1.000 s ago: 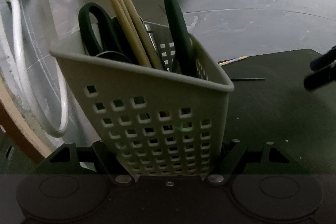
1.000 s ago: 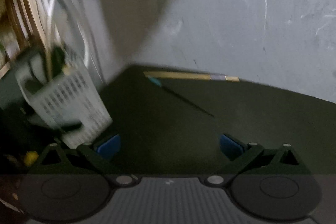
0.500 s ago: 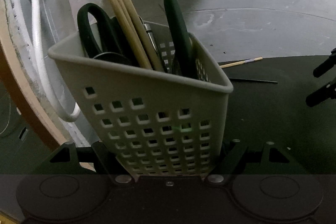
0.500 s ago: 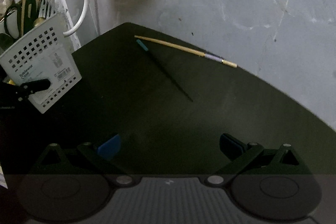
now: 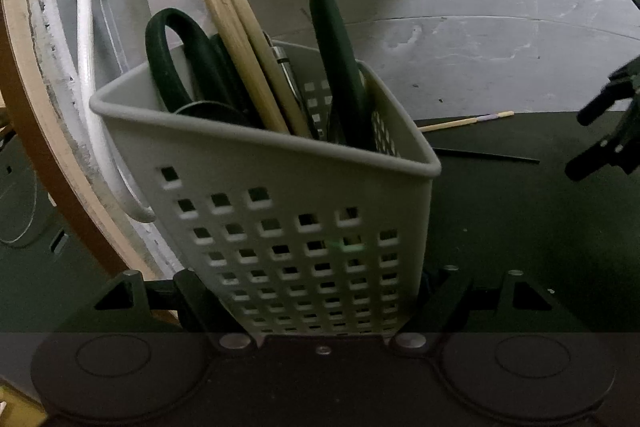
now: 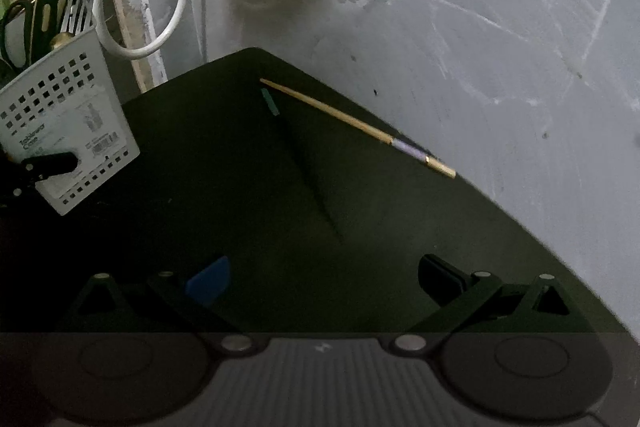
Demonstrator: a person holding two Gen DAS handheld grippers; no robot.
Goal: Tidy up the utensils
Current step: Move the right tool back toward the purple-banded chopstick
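Chopstick (image 6: 356, 127) well beyond right gripper (image 6: 324, 279)

Tilted caddy (image 5: 280, 211); chopsticks (image 6: 356, 125) on mat

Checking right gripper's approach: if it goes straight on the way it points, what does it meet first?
Probably the dark mat between its open fingers, near the black chopstick; the wooden chopstick lies beyond. Depth is unclear.
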